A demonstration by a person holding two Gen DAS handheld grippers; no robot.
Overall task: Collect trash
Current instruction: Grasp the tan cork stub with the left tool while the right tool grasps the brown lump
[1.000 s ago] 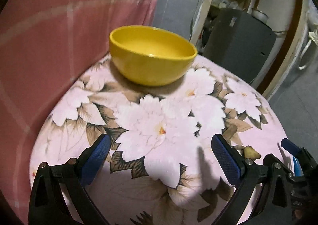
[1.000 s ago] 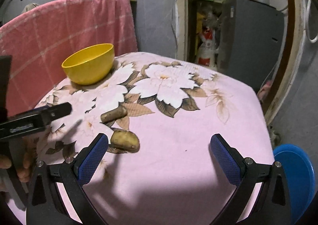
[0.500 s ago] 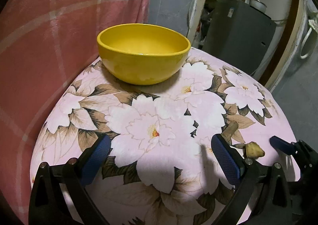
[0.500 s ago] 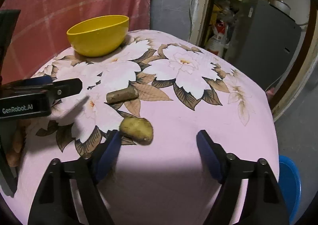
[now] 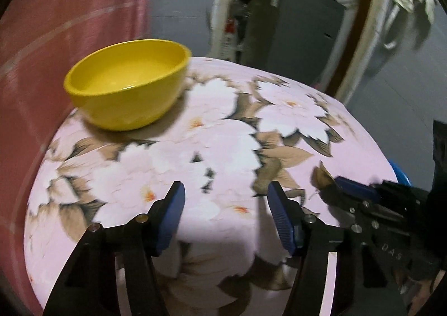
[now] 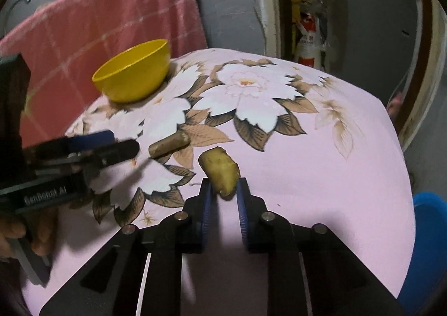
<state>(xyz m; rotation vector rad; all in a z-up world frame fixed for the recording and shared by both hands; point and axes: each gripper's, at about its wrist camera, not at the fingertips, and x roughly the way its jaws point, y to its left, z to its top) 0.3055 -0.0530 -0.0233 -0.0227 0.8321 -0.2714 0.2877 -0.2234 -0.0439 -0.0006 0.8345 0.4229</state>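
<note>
Our right gripper [image 6: 223,193] has just closed from wide open onto the potato-like scrap [image 6: 219,169], so the pickup looks secured. Our left gripper [image 5: 225,215], narrowed but empty, hovers near the brown stick [image 6: 169,143]. Beyond, a yellow bowl [image 6: 132,75] sits on the floral tabletop [image 6: 321,162], by a red towel [image 6: 97,22].

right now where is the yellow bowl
In the right wrist view the yellow bowl sits at the far left of the flowered table, by the pink cloth, beyond the brown stick.
</note>
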